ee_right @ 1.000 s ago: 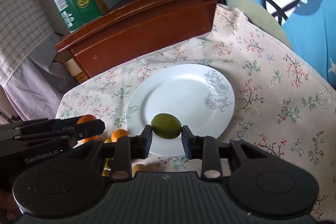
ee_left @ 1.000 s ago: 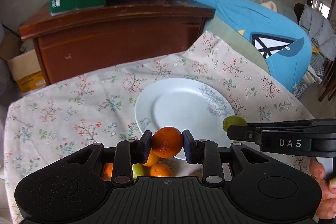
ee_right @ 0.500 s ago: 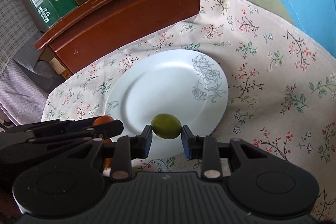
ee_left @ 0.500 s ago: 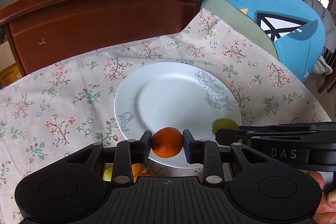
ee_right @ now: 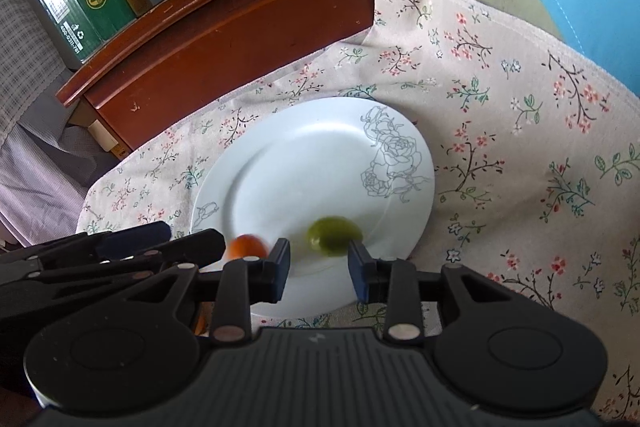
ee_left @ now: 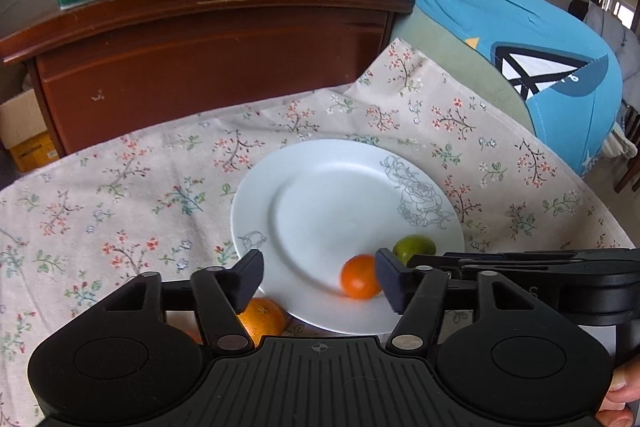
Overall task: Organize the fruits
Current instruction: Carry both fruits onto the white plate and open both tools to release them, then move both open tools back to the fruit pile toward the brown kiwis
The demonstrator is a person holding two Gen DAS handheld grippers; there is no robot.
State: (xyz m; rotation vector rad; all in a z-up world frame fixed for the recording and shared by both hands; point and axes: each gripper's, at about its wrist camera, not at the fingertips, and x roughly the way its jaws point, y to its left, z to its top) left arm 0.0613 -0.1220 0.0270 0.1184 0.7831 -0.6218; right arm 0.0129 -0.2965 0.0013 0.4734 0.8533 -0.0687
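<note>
Now that the small orange (ee_left: 359,281) lies on the white plate (ee_left: 320,187) near its 6 o'clock rim, free between the parted jaws of the left gripper (ee_left: 319,279), which have just been opening, one fruit is delivered; the green fruit (ee_right: 335,235) also appears to rest on the plate, just ahead of the right gripper (ee_right: 319,265), whose narrowly parted jaws no longer press it. Judging by another orange (ee_left: 262,319) off the plate at its 7 o'clock on the cloth-covered tabletop (ee_left: 120,195), more remains to move.
</note>
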